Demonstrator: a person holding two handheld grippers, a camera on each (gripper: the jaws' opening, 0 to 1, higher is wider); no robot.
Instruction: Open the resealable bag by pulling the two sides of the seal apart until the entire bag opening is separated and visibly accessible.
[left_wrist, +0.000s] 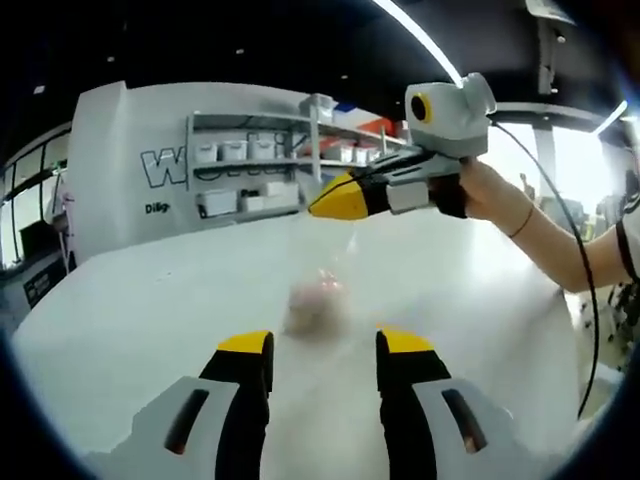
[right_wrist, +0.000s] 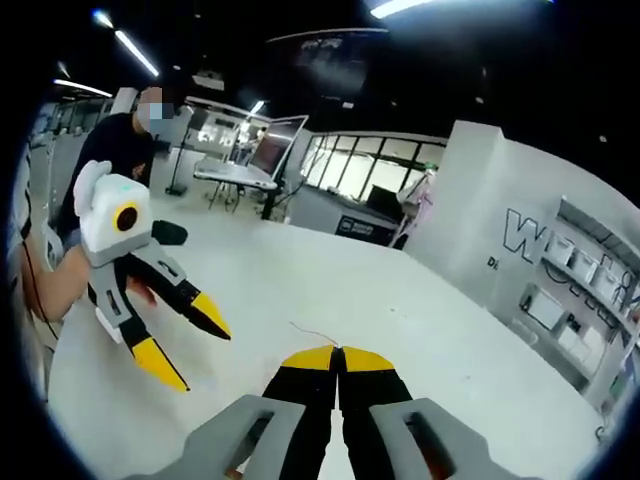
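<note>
A clear resealable bag (left_wrist: 316, 300) with pinkish contents hangs blurred above the white table (left_wrist: 130, 310). It hangs below my right gripper (left_wrist: 335, 200), which comes in from the right with its yellow jaws shut on the bag's top edge. In the right gripper view only a thin strip of that bag edge (right_wrist: 310, 333) sticks out of my shut right gripper (right_wrist: 338, 358). My left gripper (left_wrist: 325, 345) is open, its jaws spread on either side of the hanging bag and a little short of it. In the right gripper view the left gripper (right_wrist: 188, 342) stands open at the left, apart from the bag.
A white wall with large letters (left_wrist: 165, 165) and shelves of white bins (left_wrist: 250, 170) stand behind the table. A person (right_wrist: 110, 150) holds the grippers, one hand and forearm (left_wrist: 510, 205) at the right with a cable. Desks and monitors (right_wrist: 250, 160) stand further off.
</note>
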